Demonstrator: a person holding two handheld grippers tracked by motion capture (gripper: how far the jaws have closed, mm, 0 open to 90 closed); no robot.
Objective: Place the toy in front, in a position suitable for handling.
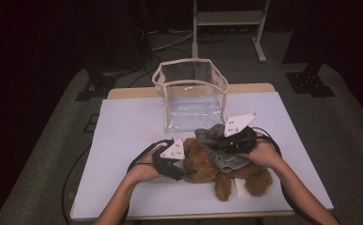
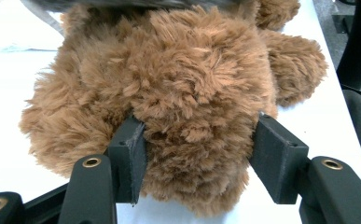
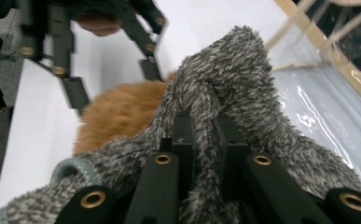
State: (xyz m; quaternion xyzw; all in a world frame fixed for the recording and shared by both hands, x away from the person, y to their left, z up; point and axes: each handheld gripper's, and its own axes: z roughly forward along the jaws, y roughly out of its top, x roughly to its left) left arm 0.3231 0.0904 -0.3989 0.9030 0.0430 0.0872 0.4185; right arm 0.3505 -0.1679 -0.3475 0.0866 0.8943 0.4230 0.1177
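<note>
Dim room, grey carpet [image 1: 343, 140], white-topped table [image 1: 123, 140], pale metal stand [image 1: 228, 18] behind.

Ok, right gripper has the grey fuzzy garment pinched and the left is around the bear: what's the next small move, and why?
Probably lift the right gripper a little further, drawing the grey garment up off the brown teddy bear. Its jaws are shut on a fold of the fabric, but most of it is draped over the bear. The left gripper brackets the bear, which should steady it on the white table.

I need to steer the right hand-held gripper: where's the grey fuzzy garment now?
High view: grey fuzzy garment lies right of centre over the brown teddy bear, below the clear bag.
</note>
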